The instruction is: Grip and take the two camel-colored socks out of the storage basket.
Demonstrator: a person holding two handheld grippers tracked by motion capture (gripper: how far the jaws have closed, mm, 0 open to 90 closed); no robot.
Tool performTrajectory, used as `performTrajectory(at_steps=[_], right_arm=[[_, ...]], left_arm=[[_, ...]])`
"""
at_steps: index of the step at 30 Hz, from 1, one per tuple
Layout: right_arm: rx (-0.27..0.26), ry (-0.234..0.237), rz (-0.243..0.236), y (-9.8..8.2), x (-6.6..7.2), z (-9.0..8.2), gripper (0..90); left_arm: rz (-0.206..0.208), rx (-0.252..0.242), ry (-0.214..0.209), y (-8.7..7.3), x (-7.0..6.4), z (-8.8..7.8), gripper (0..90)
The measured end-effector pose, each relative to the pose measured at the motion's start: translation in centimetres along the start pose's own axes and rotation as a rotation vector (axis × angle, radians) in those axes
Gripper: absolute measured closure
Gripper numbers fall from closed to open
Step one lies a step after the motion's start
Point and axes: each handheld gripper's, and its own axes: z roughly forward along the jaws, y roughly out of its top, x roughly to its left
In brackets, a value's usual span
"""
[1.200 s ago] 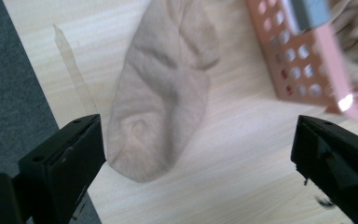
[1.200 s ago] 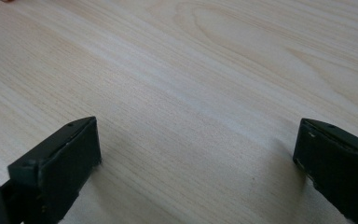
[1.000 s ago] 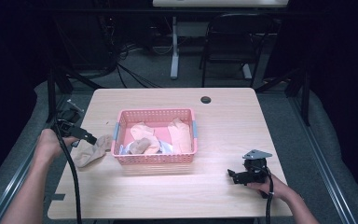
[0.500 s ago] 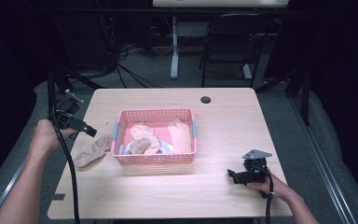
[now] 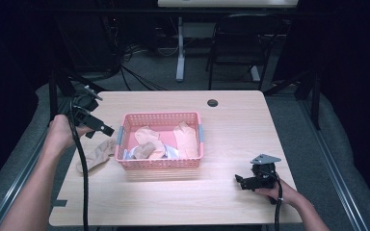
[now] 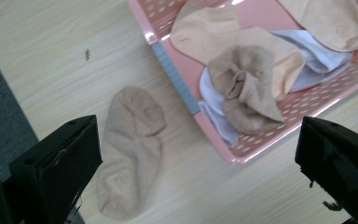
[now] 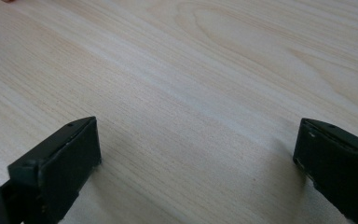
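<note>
One tan sock (image 6: 130, 151) lies flat on the table (image 5: 231, 120), just beside the left wall of the pink basket (image 5: 160, 116), not touching it as far as I can tell. That looks like the thing I'm working on: socks coming out of the basket, or going in, and I can't say which from here.

Inside the basket there's a crumpled tan sock (image 6: 244, 91) that looks like its mate, sitting on top of a peach sock (image 6: 205, 32) and a white one (image 6: 317, 51), with another peach sock (image 5: 185, 138) along the right side.

My left gripper (image 5: 107, 129) hangs above the gap between the loose sock and the basket, jaws spread wide, holding nothing. My right gripper (image 5: 241, 182) rests low on bare wood near the front right, well apart from the basket, jaws also spread wide and empty.

My read: I'm between grasps. If I'm pairing, the next move is to drop the left gripper onto that crumpled tan sock, pinching a raised fold so the socks beneath stay put.
</note>
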Motion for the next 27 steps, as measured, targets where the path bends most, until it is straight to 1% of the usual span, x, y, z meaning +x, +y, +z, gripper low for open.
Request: performTrajectory(at_steps=[5,8,9,10,12,13,16,18,19,23,24,25,26,27], right_arm=[[0.000,-0.001,0.000,0.0,0.0,0.0,0.0],[-0.001,-0.001,0.000,0.0,0.0,0.0,0.0],[0.000,-0.001,0.000,0.0,0.0,0.0,0.0],[0.000,-0.001,0.000,0.0,0.0,0.0,0.0],[0.002,0.002,-0.001,0.0,0.0,0.0,0.0],[0.001,0.002,-0.001,0.0,0.0,0.0,0.0],[-0.006,0.000,0.004,0.0,0.0,0.1,0.0],[0.003,0.003,-0.006,0.0,0.0,0.0,0.0],[0.003,0.002,-0.006,0.0,0.0,0.0,0.0],[0.005,0.002,-0.008,0.0,0.0,0.0,0.0],[0.005,0.002,-0.008,0.0,0.0,0.0,0.0],[0.005,0.002,-0.008,0.0,0.0,0.0,0.0],[0.005,0.006,-0.009,0.0,-0.1,0.0,0.0],[0.006,0.006,-0.009,0.0,-0.1,0.0,0.0]], left_arm=[[0.043,-0.010,-0.016,1.5,-1.6,0.7,0.3],[0.059,-0.010,-0.027,2.2,-2.4,1.4,0.3],[0.072,-0.021,-0.036,2.4,-2.7,1.5,0.3],[0.082,-0.044,-0.057,2.6,-3.1,1.8,0.3],[0.100,-0.033,-0.046,2.9,-3.6,2.2,0.3],[0.110,-0.025,-0.054,3.1,-4.0,2.7,0.3],[0.120,-0.019,-0.056,3.5,-4.6,3.6,0.3],[0.126,-0.015,-0.063,3.6,-5.0,4.3,0.3],[0.142,-0.001,-0.066,3.7,-5.1,4.7,0.3],[0.149,0.010,-0.078,3.9,-5.9,6.2,0.3],[0.141,0.014,-0.079,3.9,-6.0,6.6,0.3],[0.148,0.020,-0.077,4.0,-6.1,6.9,0.3],[0.143,0.023,-0.079,4.0,-6.1,7.2,0.3],[0.149,0.029,-0.077,4.0,-6.1,7.5,0.3]])
